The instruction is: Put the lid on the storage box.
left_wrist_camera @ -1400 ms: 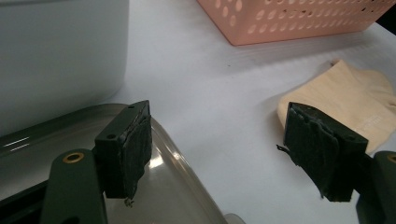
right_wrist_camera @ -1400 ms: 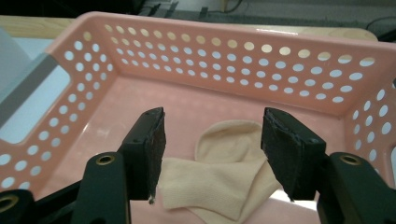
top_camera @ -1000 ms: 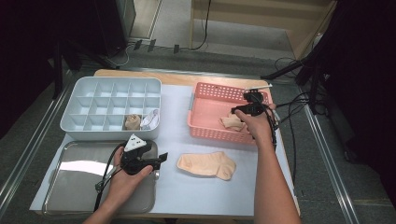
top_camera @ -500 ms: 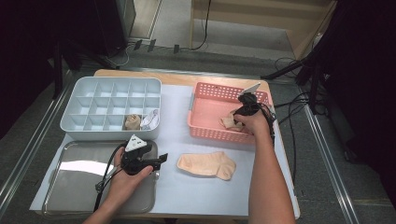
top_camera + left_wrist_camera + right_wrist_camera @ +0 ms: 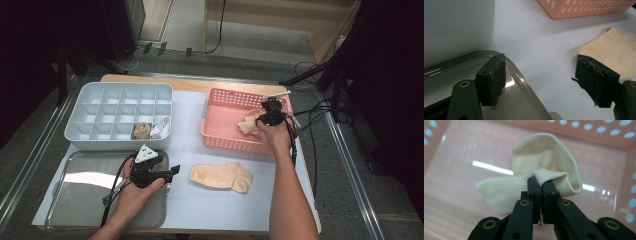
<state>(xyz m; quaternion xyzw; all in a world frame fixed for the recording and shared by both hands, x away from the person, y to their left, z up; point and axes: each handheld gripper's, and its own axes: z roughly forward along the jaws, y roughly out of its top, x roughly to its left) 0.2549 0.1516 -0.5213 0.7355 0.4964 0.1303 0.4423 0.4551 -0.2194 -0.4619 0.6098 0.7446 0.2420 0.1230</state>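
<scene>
Cream fabric sock (image 5: pixel 544 167) pinched in right gripper (image 5: pixel 541 185), jaws just closed, inside pink perforated plastic basket (image 5: pixel 220 102). Left gripper (image 5: pixel 540 80) spread, empty, over steel tray (image 5: pixel 524 100).

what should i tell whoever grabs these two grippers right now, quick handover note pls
Right gripper: has just been closing; now shut on the cream sock inside the pink basket, fabric pinched between the pads.
Left gripper: open, nothing between the jaws, resting at the edge of the metal tray.
Second sock lies flat on the white mat, in front of the basket.
Grey divided organizer: two compartments in its front row already hold rolled socks.
Done: the grasp in the basket.
Left, probably: lift that sock out, deal with it and the flat one, likely into the organizer.
</scene>
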